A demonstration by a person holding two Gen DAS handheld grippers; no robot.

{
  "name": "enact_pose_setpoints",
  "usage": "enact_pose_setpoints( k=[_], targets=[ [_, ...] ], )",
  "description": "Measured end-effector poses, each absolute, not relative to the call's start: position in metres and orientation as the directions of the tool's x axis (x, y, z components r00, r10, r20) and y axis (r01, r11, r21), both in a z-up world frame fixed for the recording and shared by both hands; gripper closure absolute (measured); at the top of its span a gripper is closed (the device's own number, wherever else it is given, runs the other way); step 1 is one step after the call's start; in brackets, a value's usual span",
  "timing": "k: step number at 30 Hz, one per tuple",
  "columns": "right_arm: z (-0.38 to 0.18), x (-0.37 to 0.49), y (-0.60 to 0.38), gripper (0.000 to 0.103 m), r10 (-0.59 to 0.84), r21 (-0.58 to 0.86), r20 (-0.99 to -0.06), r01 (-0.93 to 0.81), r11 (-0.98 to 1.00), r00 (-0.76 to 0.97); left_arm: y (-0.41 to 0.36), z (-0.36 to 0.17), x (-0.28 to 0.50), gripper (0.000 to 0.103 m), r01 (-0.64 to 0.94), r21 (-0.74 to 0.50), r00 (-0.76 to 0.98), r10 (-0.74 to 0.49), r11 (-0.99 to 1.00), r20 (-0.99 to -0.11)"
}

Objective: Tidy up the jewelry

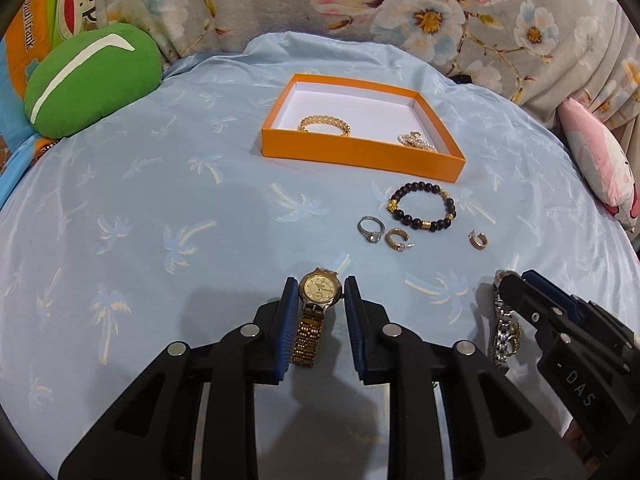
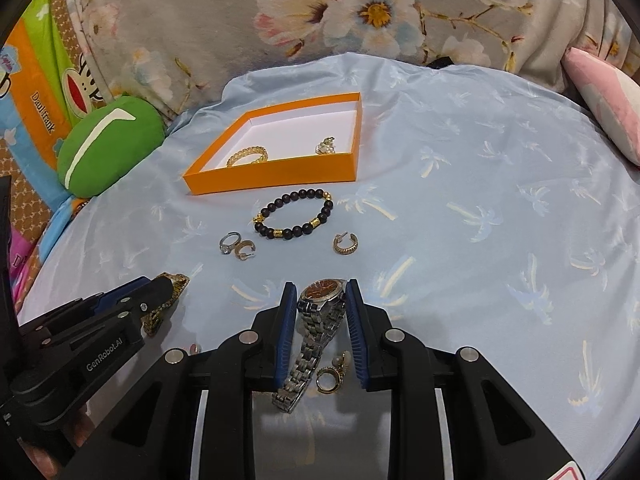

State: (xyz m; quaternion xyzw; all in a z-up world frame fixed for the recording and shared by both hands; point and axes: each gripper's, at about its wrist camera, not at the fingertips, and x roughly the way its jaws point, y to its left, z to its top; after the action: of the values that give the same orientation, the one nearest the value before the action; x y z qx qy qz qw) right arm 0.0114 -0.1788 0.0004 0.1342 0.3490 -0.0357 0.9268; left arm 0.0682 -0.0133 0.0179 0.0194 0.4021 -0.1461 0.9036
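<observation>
My left gripper is shut on a gold watch, its pads against the sides of the case and its strap trailing back between the fingers. My right gripper is shut on a silver watch with a dark dial, just above the blue sheet. An orange box holds a gold bracelet and a pearl piece. In front of the box lie a black bead bracelet, a silver ring and two gold hoop earrings.
A gold ring with a pearl lies on the sheet between my right fingers. A green cushion sits at the far left and a pink pillow at the right. A floral blanket rises behind the box.
</observation>
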Motion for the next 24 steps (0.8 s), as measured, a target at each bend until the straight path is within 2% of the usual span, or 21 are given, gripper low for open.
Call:
enact_pose_setpoints(
  k=[9, 15, 16, 24],
  targets=[
    [0.024, 0.035, -0.192, 0.080, 0.046, 0.240, -0.625, 0.136, 0.961, 0.780, -0.011, 0.037, 0.092, 0.080, 0.283, -0.103, 0.644, -0.268, 0.954, -0.717],
    [0.048, 0.084, -0.202, 0.080, 0.056, 0.226, -0.591, 0.099, 0.969, 0.805, -0.024, 0.061, 0.133, 0.080, 0.293, -0.064, 0.684, -0.255, 0.954, -0.684],
    [0.052, 0.094, -0.203, 0.103, 0.062, 0.224, -0.588, 0.088, 0.971, 0.807, -0.027, 0.064, 0.140, 0.080, 0.294, -0.059, 0.688, -0.254, 0.954, -0.679],
    [0.070, 0.175, -0.212, 0.103, 0.035, 0.164, -0.573, 0.073, 0.984, 0.819, -0.057, 0.082, 0.220, 0.080, 0.273, -0.006, 0.733, -0.212, 0.962, -0.647]
  ],
)
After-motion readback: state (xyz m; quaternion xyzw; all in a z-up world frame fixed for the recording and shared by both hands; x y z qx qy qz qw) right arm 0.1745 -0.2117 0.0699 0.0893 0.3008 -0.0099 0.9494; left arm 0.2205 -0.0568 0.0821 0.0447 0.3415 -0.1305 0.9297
